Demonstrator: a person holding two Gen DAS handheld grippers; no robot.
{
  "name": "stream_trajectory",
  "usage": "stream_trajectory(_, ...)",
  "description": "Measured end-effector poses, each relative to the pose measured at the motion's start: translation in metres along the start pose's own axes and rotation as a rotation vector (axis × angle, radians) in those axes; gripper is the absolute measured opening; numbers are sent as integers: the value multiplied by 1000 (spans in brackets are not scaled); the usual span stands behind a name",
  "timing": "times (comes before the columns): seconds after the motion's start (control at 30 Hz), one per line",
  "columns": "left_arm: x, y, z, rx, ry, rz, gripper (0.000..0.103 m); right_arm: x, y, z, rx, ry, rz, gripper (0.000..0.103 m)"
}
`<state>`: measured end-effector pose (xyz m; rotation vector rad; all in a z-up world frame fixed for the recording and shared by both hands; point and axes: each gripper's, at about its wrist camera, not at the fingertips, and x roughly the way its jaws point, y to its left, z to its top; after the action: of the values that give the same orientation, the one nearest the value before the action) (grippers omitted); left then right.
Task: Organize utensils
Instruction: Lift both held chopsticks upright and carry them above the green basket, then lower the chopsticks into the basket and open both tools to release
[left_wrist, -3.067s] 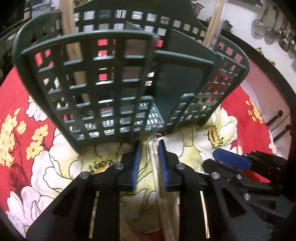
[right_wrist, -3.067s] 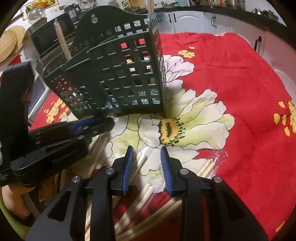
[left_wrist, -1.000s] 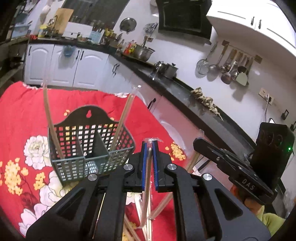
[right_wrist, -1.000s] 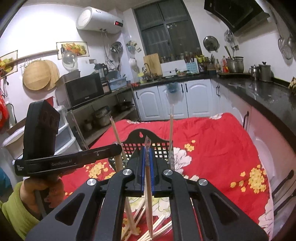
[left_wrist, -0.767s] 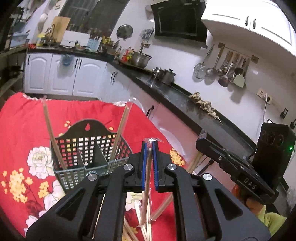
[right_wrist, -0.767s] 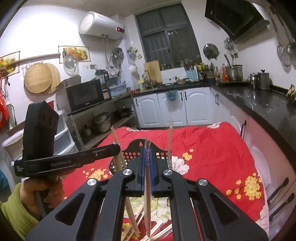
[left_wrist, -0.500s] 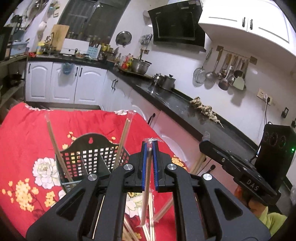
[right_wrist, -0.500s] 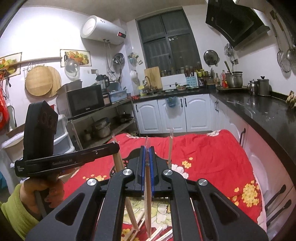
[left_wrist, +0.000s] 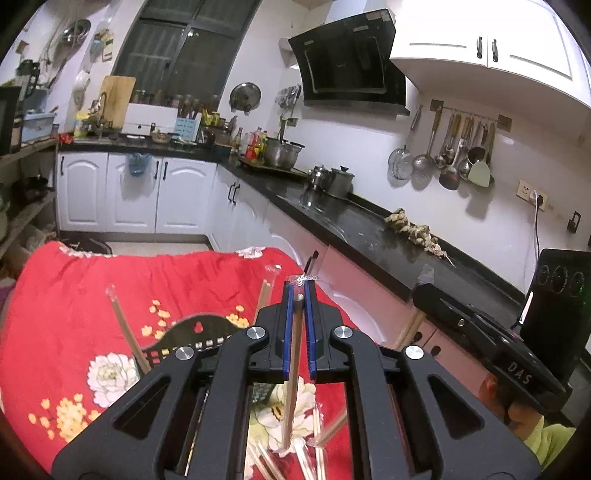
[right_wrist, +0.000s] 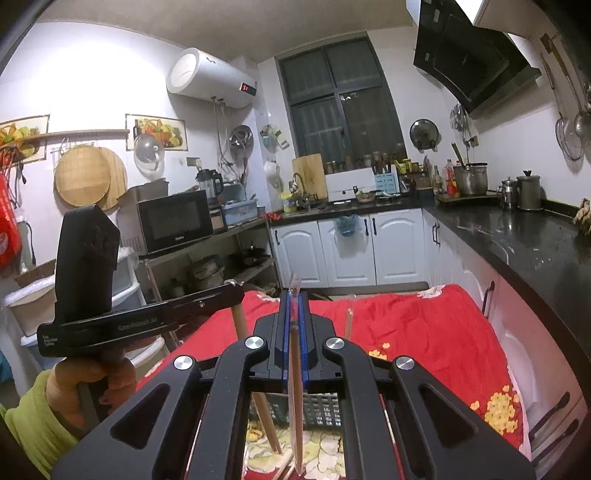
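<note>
My left gripper is shut on a plastic-wrapped pair of wooden chopsticks that hangs down between the blue pads, high above the table. My right gripper is shut on another wrapped chopstick pair, also hanging down. The dark green slotted utensil basket stands on the red floral cloth below, largely hidden behind the gripper bodies; it also shows in the right wrist view. Two wrapped pairs stand upright in it. More wrapped chopsticks lie on the cloth.
The table with the red floral cloth stands beside a black kitchen counter with pots. The right gripper's body is at the right of the left view; the left gripper's body and hand are at the left of the right view.
Both grippers have risen further and tilted up with their chopstick pairs. The basket has dropped lower in both views and is now mostly hidden behind the gripper bodies.
</note>
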<state>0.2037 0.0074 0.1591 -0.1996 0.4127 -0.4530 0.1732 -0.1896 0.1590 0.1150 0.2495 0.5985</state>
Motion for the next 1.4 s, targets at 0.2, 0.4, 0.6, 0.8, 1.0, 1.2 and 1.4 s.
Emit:
stream_trajectory(0.2, -5, -2, 16, 39, -45, 32, 3, -2, 10, 18, -41, -54, -18, 5)
stream_trajectory(0.4, -5, -1, 36, 67, -85, 85, 3, 1, 7, 38, -44, -108, -10, 5)
stream_trajectory(0.6, -4, 0, 52, 84, -118, 128, 3, 5, 1, 58, -39, -160, -1, 5)
stream_trajectory(0.8, -4, 6, 59, 102, -140, 176, 3, 17, -4, 69, -41, -186, 0, 5)
stream_trajectory(1.0, 10, 17, 55, 87, -133, 216, 3, 35, -8, 66, -49, -203, -27, 5)
stream_trajectory(1.2, 25, 28, 40, 82, -135, 259, 3, 52, -20, 46, -28, -211, -46, 5)
stream_trajectory(1.4, 35, 36, 24, 63, -123, 262, 3, 75, -29, 23, 2, -161, -69, 5)
